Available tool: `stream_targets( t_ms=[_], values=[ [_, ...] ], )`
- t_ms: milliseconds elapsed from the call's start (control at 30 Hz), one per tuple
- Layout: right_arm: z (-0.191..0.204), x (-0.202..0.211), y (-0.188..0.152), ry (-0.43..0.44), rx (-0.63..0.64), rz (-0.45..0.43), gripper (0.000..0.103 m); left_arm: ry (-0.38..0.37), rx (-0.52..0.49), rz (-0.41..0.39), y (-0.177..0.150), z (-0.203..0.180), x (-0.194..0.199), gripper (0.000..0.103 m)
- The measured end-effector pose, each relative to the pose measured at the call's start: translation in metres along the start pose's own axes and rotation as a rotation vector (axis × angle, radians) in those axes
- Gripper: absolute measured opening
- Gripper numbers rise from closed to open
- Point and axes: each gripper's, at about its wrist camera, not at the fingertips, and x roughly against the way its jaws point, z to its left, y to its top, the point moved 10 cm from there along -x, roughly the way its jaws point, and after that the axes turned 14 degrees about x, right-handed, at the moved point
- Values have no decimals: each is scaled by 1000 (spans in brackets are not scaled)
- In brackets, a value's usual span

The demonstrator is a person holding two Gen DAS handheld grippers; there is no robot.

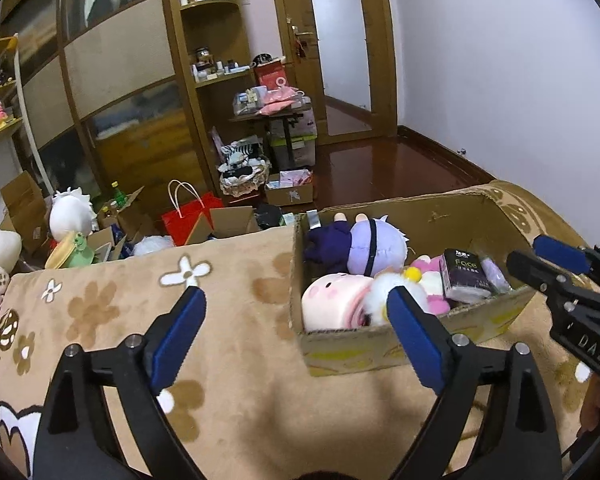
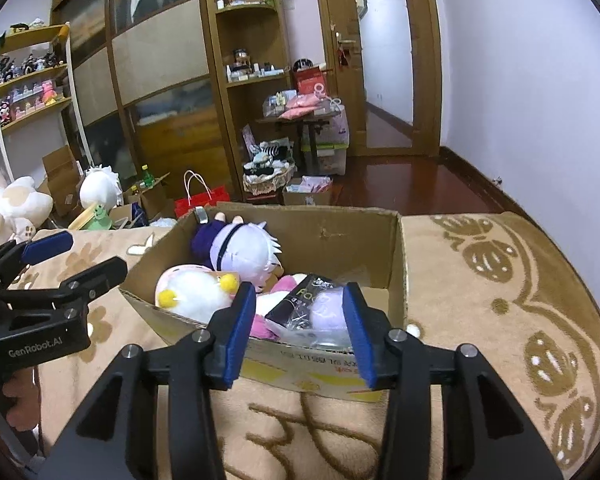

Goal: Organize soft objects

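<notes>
Left wrist view
Left gripper (image 1: 296, 322): jaws spread wide, nothing between them, poised over the tan flowered blanket (image 1: 228, 312) at the near left corner of the cardboard box (image 1: 496, 216)
Box contents: purple-haired doll (image 1: 370, 246) at the back, pink plush (image 1: 334, 306) at the near left, white plush with yellow pompoms (image 1: 384, 286) beside it, black tissue pack (image 1: 462, 274) to the right
Right gripper (image 1: 540, 258): seen side-on at the right edge, fingers apart, above the box's right end

Right wrist view
Right gripper (image 2: 300, 328): jaws parted and holding nothing, hovering at the near wall of the box (image 2: 396, 248), framing the tissue pack (image 2: 304, 300) and a pale lilac soft item (image 2: 330, 312)
Left gripper (image 2: 74, 256): at the left, fingers apart, beside the box
Floor beyond: red paper bag (image 2: 202, 202); white round-headed plush (image 2: 100, 190)
</notes>
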Motion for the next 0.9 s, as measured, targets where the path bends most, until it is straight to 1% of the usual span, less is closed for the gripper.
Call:
stream_targets(
  t_ms=[67,133,200,267,333,467,500,667,900],
  values=[
    [-1,8,2,-6,3,-8,50,2,8,-12,1,2,7,96],
    [-2,19,4,-19,4,-19,62,2,23,-26,2,5,18,97],
    [-4,29,7,-33,6,-32,66,1,37,-34,2,8,27,98],
    [-6,41,10,-47,8,-46,72,2,49,-44,2,10,34,99],
    [-9,51,13,-63,9,-60,86,5,50,-55,3,11,42,100],
    [-14,72,16,-81,2,-84,96,19,29,-64,1,13,55,100],
    [-15,76,16,-87,1,-87,102,27,24,-65,-1,14,59,100],
    [-20,96,17,-108,-3,-102,103,38,15,-67,-8,20,72,100],
    [-23,108,14,-123,3,-99,103,36,30,-85,-11,26,88,100]
  ],
)
